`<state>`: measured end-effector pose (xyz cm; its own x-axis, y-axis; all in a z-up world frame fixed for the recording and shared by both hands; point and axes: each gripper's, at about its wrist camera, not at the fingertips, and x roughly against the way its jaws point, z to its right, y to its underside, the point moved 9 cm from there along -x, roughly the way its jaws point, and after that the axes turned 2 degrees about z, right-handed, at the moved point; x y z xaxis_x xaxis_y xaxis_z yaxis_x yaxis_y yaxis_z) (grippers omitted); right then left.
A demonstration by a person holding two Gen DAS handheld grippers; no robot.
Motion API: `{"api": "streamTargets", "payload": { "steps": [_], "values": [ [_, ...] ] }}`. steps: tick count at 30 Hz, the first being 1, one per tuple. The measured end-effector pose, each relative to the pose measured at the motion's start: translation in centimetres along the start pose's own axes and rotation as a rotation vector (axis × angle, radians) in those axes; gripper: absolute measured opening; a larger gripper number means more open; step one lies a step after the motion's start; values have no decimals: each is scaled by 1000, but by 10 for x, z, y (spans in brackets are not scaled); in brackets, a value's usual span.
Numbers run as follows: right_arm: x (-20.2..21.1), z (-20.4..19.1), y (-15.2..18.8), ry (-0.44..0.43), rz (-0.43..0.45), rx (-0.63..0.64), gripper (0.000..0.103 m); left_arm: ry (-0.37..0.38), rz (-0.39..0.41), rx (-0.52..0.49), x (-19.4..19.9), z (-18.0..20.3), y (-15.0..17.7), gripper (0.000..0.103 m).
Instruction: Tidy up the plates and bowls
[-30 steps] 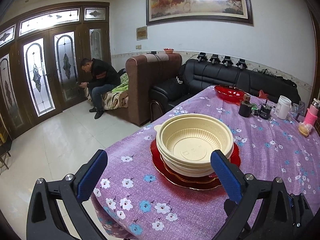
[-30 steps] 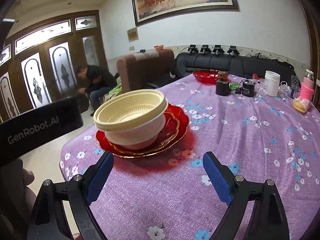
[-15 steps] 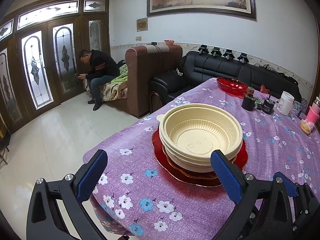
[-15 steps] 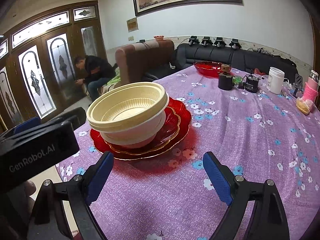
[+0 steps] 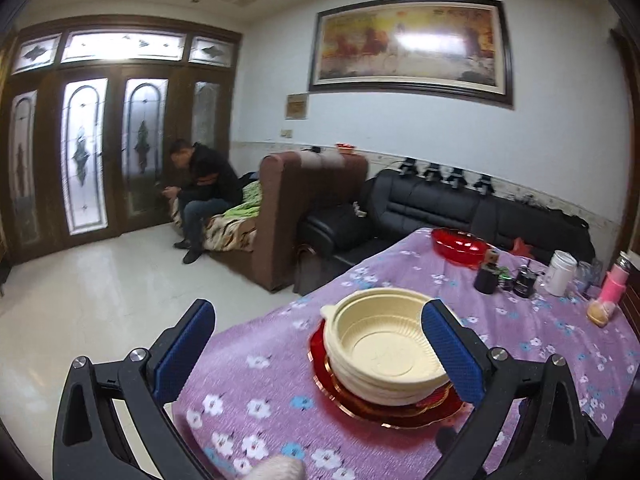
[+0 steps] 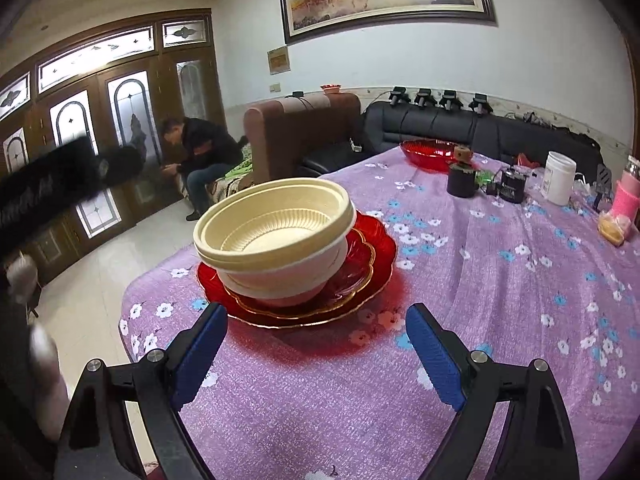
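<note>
Matt cream plastic bowls (image 6: 276, 232) are nested on glossy, translucent red gold-rimmed plates (image 6: 360, 276). The table is covered by a woven purple floral tablecloth (image 6: 500, 300). Textured blue pads (image 6: 434, 360) are seen on matt black fingers.

Both tongs, left (image 5: 318, 338) and right (image 6: 316, 350), have black frames with triangular cut-outs, silver screws at the joints and blue ribbed pads (image 6: 434, 360). The left unit's black body (image 6: 44, 192) carries blurred white lettering; pale patches (image 6: 48, 364) below it may be skin.
</note>
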<state>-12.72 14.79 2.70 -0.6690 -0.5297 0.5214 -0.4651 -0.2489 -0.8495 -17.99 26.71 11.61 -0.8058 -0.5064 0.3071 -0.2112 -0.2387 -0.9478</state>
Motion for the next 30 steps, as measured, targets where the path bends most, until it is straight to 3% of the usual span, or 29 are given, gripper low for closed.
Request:
{"api": "streamTargets", "payload": {
  "steps": [5,16,30],
  "values": [
    [2,2,-3,3,3,10,93,34,1,-2,3,7,-4,103],
    [0,-8,3,-19,-20,32,93,-3,-222,-33,-28,6,30,103],
    [-19,-21,12,-27,-87,56,93,-21,-281,-20,-45,-8,48,103]
  ]
}}
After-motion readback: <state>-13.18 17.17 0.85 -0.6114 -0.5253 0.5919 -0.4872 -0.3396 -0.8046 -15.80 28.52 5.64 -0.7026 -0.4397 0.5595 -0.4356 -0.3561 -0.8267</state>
